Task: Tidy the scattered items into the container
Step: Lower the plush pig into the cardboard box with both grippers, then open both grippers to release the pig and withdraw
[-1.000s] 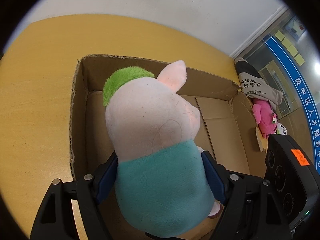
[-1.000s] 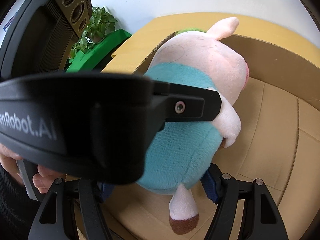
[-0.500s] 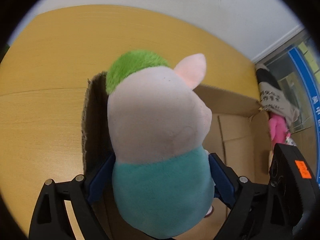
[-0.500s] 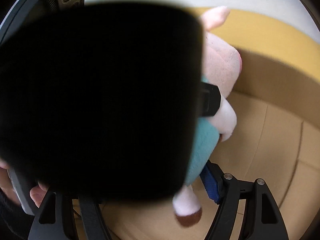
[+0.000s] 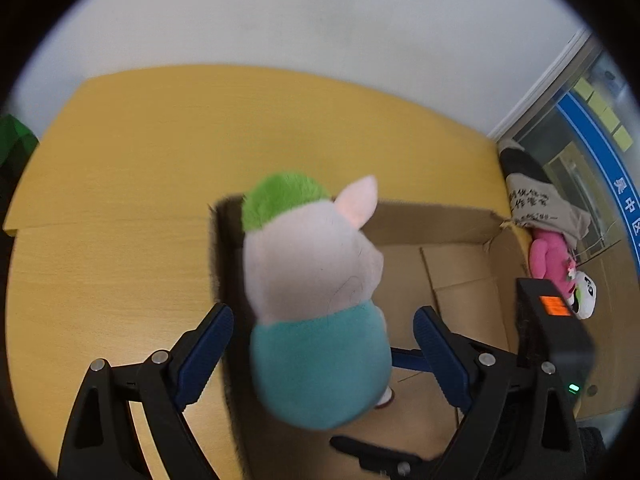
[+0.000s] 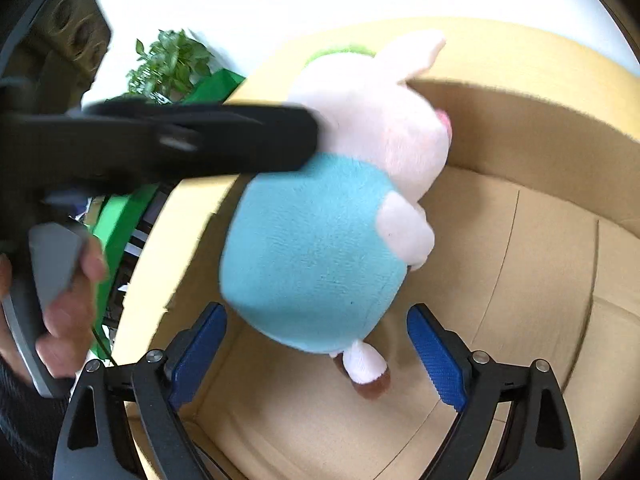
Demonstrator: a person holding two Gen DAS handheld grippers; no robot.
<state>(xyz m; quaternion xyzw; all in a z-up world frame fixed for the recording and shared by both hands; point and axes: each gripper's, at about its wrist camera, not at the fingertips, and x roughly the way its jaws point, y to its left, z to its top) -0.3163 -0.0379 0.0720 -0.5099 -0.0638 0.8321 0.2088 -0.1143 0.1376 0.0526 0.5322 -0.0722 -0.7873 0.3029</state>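
A plush pig [image 5: 312, 264] with a teal body, pink head and green cap sits upright at the left corner of the open cardboard box [image 5: 432, 210]. My left gripper [image 5: 324, 314] stands open around its body, and both blue pads are clear of the fabric. In the right wrist view the same pig [image 6: 320, 240] stands between the jaws of my right gripper [image 6: 316, 308], which are opening, their pads apart from it. Its brown-soled foot [image 6: 368, 376] is low near the box floor [image 6: 520, 280]. A black finger of the left gripper [image 6: 200, 140] crosses the upper left.
Outside the box's right wall lie a pink plush [image 5: 548, 256], a white plush [image 5: 584, 296] and a grey printed bag [image 5: 536, 204]. The box stands on a yellow wooden table [image 5: 120, 200]. A hand [image 6: 68, 312] grips the left handle. A green plant [image 6: 168, 64] stands behind.
Both grippers have let go of the pig and their jaws have widened. Both have pulled up and back from it. The left gripper no longer blocks the right wrist view.
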